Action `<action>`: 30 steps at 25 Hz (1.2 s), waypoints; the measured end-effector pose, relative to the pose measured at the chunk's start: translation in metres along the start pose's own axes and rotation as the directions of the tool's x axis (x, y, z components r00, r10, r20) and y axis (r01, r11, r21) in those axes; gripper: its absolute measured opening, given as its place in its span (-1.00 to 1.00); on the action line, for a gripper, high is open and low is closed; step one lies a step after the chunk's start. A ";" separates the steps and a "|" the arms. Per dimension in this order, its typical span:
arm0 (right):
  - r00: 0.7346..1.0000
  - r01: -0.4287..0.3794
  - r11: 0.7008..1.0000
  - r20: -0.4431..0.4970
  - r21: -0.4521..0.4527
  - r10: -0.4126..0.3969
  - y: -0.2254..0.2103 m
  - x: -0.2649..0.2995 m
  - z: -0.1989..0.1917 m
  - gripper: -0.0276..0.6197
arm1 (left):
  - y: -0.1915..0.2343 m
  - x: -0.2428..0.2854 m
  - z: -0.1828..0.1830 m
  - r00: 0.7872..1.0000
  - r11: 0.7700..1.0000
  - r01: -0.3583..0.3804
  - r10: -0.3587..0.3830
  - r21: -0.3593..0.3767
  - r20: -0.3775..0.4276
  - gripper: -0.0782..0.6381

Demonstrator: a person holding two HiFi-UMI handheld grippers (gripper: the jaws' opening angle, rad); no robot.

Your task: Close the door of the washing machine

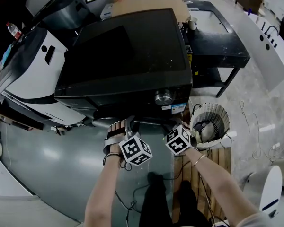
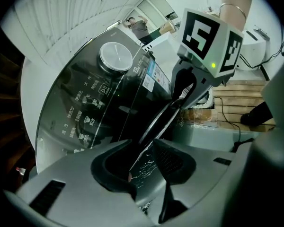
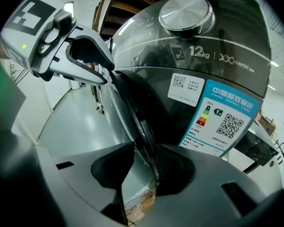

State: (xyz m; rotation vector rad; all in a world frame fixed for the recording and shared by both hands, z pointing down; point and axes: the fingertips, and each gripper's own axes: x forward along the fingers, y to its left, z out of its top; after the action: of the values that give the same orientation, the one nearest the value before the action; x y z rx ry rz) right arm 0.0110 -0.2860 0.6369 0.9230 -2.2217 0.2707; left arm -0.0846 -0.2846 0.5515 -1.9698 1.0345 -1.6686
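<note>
Fingers [image 2: 175, 162] of the left gripper [image 2: 142, 167] are a bit apart. The thin edge of the door [image 2: 156, 122] sits between them and is not squeezed. The right gripper [image 3: 142, 174] has its fingers [image 3: 184, 169] apart too, around the same edge. The door is at the near front of the washing machine [image 1: 128, 56] and sticks out a little. Its edge runs across from one gripper to the other. It is round, dark and shiny, with a silver rim.
</note>
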 end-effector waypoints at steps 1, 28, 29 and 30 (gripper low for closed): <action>1.000 0.012 1.000 0.002 0.002 -0.012 0.000 -0.001 0.000 -0.49 | 0.000 0.000 0.000 1.000 1.000 -0.003 0.003 -0.002 -0.002 -0.36; 0.997 0.062 0.998 -0.037 -0.003 -0.062 -0.002 0.008 0.003 -0.45 | 0.005 0.010 0.001 1.000 1.000 -0.004 0.004 0.004 -0.011 -0.35; 0.998 0.057 0.998 -0.037 -0.006 -0.057 -0.002 0.009 0.003 -0.45 | 0.004 0.010 0.001 1.000 1.000 -0.004 0.004 0.002 -0.011 -0.34; 0.998 0.051 0.999 -0.038 -0.011 -0.052 -0.002 0.009 0.003 -0.44 | 0.004 0.010 0.001 1.000 1.000 -0.003 0.003 0.001 -0.012 -0.34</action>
State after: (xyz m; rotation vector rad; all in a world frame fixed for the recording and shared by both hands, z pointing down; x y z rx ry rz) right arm 0.0059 -0.2937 0.6408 0.9609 -2.1593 0.2513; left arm -0.0845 -0.2952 0.5554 -1.9591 1.0410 -1.6806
